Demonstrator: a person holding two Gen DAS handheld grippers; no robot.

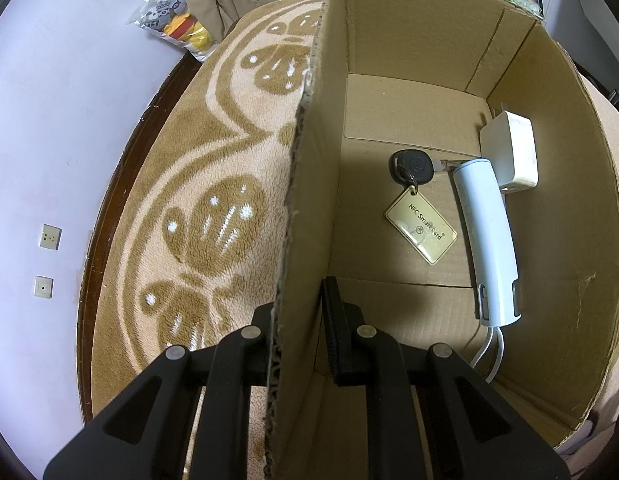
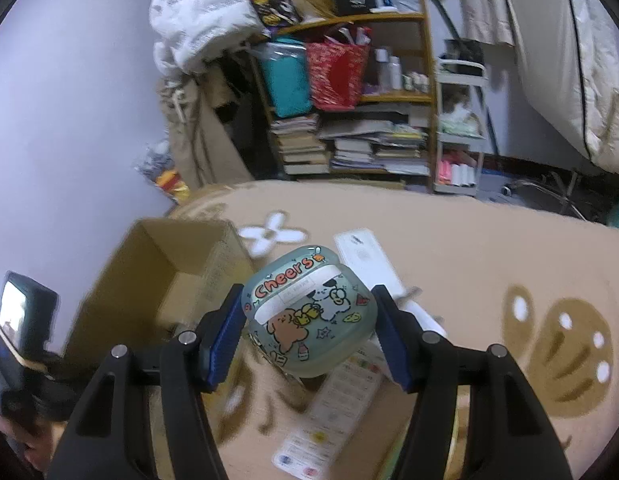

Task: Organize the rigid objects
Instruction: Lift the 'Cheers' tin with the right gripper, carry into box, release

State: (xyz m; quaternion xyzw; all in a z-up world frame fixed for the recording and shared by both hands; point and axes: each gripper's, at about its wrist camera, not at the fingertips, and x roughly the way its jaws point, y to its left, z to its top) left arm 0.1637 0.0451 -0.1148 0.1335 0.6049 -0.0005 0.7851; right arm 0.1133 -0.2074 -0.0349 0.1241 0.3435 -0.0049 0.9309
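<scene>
While my left gripper (image 1: 297, 344) pinches the box wall (image 1: 305, 200) to steady it, my right gripper (image 2: 309, 328) clamps the earbud case (image 2: 309, 316) for dropping inside.

There is one cardboard box (image 1: 409, 40). Inside it lie three things: one black car key (image 1: 409, 166) with one gold NFC card tag (image 1: 421, 230), one white adapter (image 1: 511, 152) in the far right corner, and one pale blue device (image 1: 487, 236) along the right wall. On the blanket (image 2: 489, 248) are one cartoon earbud case (image 2: 309, 316), one white remote (image 2: 365, 260) and one printed sheet (image 2: 333, 420).
</scene>
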